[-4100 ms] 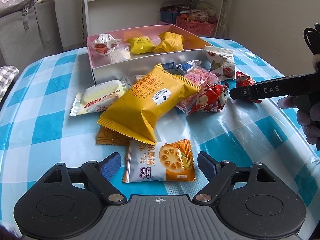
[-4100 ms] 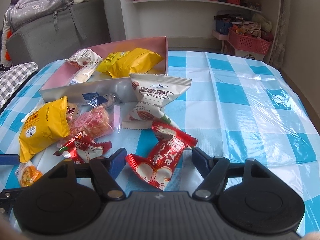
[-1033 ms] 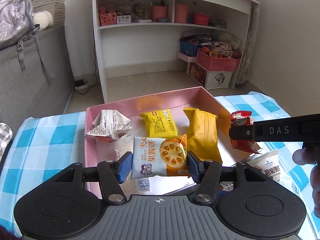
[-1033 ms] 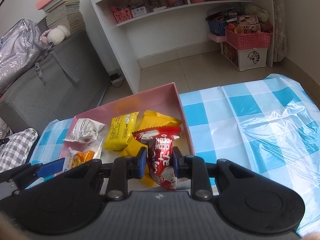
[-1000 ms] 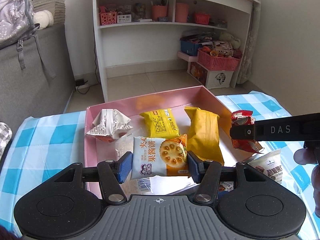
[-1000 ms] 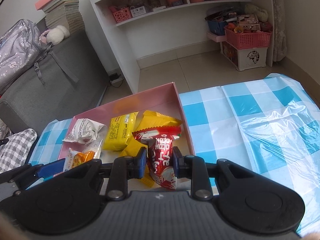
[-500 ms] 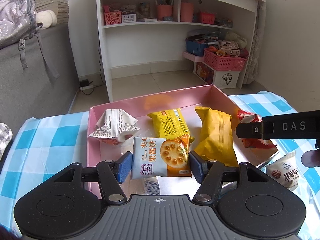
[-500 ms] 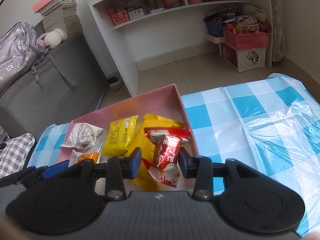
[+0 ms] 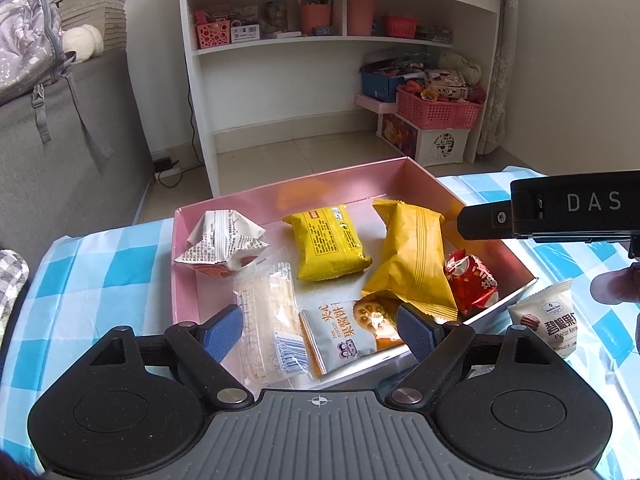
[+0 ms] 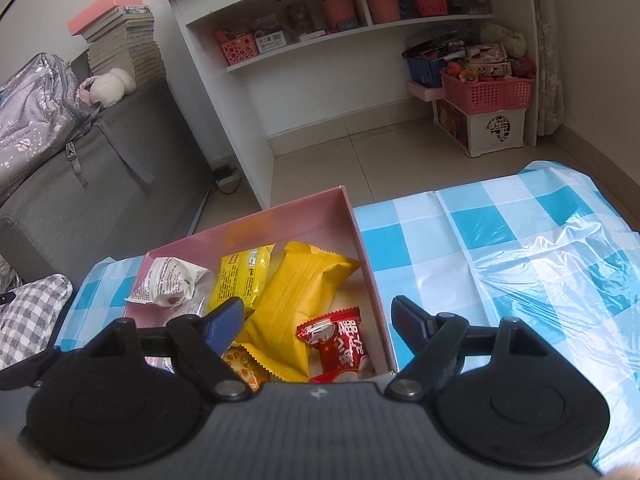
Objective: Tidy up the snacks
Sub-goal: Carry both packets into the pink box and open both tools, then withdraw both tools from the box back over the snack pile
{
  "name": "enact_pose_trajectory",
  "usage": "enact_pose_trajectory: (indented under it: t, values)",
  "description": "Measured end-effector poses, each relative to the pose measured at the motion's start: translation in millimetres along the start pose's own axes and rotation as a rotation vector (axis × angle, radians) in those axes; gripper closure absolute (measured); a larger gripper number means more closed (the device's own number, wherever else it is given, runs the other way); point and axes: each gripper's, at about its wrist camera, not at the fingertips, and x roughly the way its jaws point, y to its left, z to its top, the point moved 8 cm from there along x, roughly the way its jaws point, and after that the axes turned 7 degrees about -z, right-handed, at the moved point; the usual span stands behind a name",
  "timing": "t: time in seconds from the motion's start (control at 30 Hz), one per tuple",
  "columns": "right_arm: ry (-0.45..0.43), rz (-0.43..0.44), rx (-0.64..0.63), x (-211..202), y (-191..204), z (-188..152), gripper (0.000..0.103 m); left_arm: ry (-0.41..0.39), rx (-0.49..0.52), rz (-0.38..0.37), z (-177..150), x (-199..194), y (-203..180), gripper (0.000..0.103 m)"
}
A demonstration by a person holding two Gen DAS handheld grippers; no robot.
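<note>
The pink box (image 9: 296, 196) holds several snacks. My left gripper (image 9: 322, 330) is open above its near edge; the biscuit packet (image 9: 352, 330) lies loose in the box between the fingers. My right gripper (image 10: 318, 320) is open over the box's (image 10: 280, 224) right end, with the red candy packet (image 10: 340, 344) lying in the box below it. The red packet (image 9: 470, 280) also shows in the left wrist view, beside a big yellow pack (image 9: 412, 256). The right gripper's side shows as a black bar (image 9: 560, 210).
A white pecan packet (image 9: 552, 320) lies on the blue checked tablecloth (image 10: 520, 240) right of the box. In the box are also a yellow packet (image 9: 326, 242), a white crumpled packet (image 9: 220, 242) and a clear wafer packet (image 9: 272, 320). A white shelf and grey sofa stand behind.
Both grippers opened. The biscuit packet dropped from the left gripper and the red candy packet from the right gripper; both now lie in the pink box.
</note>
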Motion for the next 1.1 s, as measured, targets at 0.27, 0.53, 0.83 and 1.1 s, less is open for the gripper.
enact_pose_trajectory:
  t: [0.27, 0.53, 0.83, 1.1]
  values:
    - [-0.014, -0.010, -0.024, -19, -5, -2, 0.010, 0.002, 0.009, 0.006, -9, -31, -3, 0.008]
    - [-0.011, -0.009, -0.076, -38, -8, -14, 0.002, 0.015, -0.006, -0.002, -24, -62, 0, 0.002]
    - [0.005, -0.009, -0.165, -54, -10, -39, 0.000, 0.033, -0.003, -0.019, -57, -82, 2, 0.002]
    - [0.025, -0.003, -0.238, -59, -13, -62, 0.000, 0.053, 0.010, -0.072, -83, -89, -5, 0.002]
